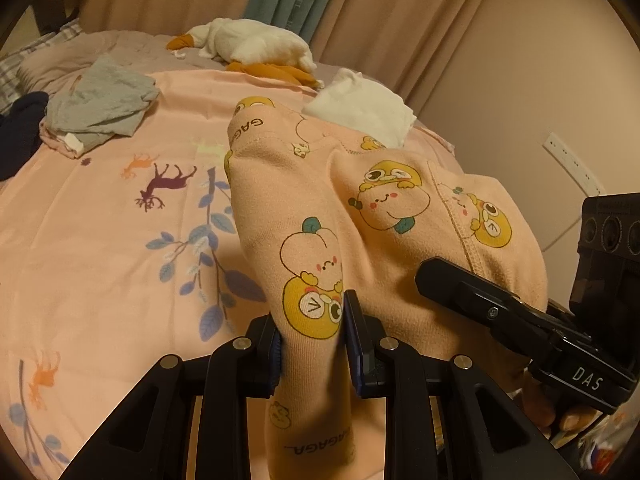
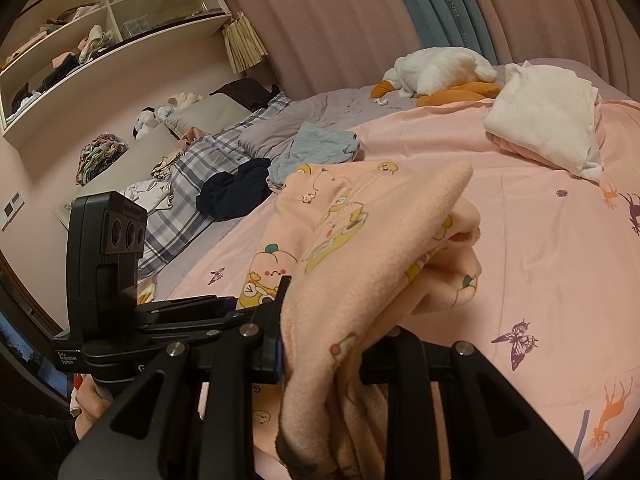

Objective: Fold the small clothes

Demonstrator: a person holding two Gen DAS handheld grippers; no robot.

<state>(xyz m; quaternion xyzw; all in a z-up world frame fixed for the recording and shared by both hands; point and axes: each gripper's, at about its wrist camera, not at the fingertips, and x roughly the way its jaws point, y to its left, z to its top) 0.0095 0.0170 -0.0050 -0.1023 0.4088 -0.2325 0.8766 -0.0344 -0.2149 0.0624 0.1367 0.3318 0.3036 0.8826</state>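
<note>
A small peach garment [image 1: 360, 216] printed with yellow cartoon figures hangs bunched above the pink bed sheet [image 1: 100, 240]. My left gripper [image 1: 314, 344] is shut on one fold of it. My right gripper [image 2: 332, 354] is shut on another bunched part of the same garment [image 2: 380, 248], with cloth draped over its fingers. The right gripper also shows in the left wrist view [image 1: 500, 308], at the garment's right side. The left gripper shows in the right wrist view [image 2: 224, 316], to the left.
On the bed lie a grey garment [image 1: 100, 108], a dark navy garment [image 1: 20, 132], a folded white cloth [image 1: 364, 112] and a white plush goose [image 1: 248, 48]. Curtains [image 1: 360, 12] hang behind. Shelves [image 2: 100, 28] and pillows [image 2: 200, 112] are at the left.
</note>
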